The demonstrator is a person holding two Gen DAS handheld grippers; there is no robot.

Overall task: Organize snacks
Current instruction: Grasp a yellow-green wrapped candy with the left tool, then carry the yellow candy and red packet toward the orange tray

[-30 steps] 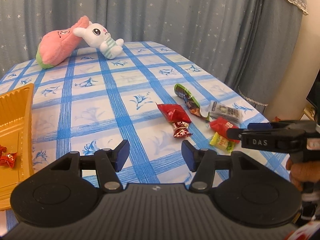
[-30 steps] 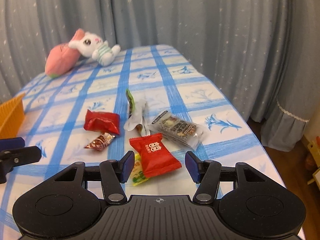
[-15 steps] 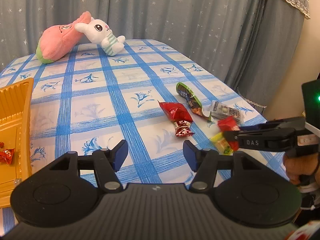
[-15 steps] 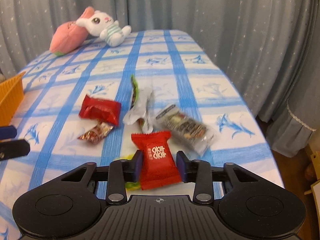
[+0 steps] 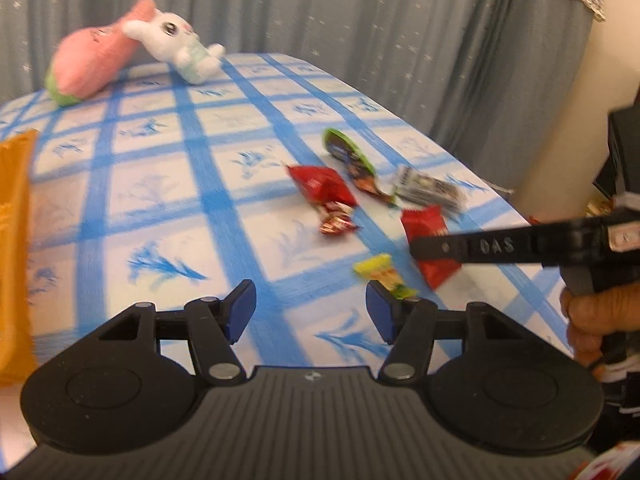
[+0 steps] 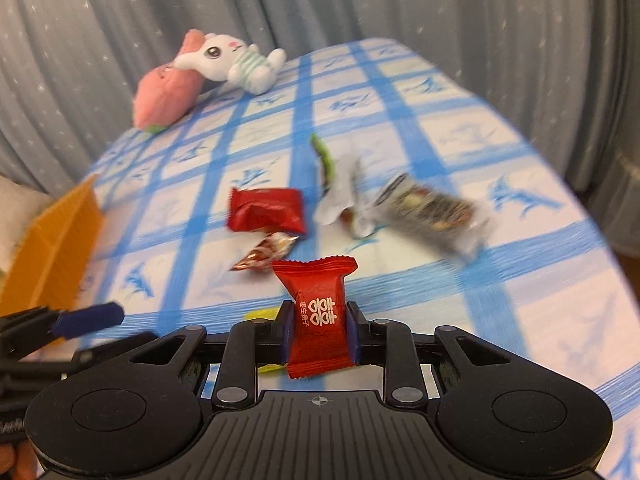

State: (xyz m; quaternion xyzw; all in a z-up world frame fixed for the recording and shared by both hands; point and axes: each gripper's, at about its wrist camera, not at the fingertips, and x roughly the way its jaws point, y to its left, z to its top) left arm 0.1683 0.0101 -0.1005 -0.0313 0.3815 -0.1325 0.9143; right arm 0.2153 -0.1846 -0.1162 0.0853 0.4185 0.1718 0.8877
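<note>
Red and shiny, a candy packet (image 6: pixel 318 318) sits tight between the two fingers of the right gripper (image 6: pixel 319 330). The fingers are squeezed in on both sides of it, and the packet stands up with white marks on its front. It is lifted off the table (image 6: pixel 520 280). A bit of a yellow candy (image 6: pixel 262 313) peeks out on the cloth just under the gripper.

The left gripper (image 5: pixel 311 311) has its blue-tipped fingers spread wide, with nothing between them. It hangs over the blue and white checked cloth. In its view, the yellow candy (image 5: pixel 384 276) lies just past its right finger, and the right gripper reaches in from the right side with the red packet (image 5: pixel 434 248).

A little farther out lies a small twisted candy (image 6: pixel 266 254) in shiny red and silver. Touching it, just behind, is another red packet (image 6: pixel 266 210). To the right of that is a white wrapper (image 6: pixel 340 196) with a green edge, and then a clear bar packet (image 6: pixel 430 214) with dark stuff inside. These are blurry.

An orange tray (image 6: pixel 56 248) sits at the left side of the table.

At the far end, a white bunny toy (image 6: pixel 236 58) leans on a pink plush toy (image 6: pixel 166 96). A gray curtain (image 6: pixel 360 0) with tiny stars hangs behind them.
</note>
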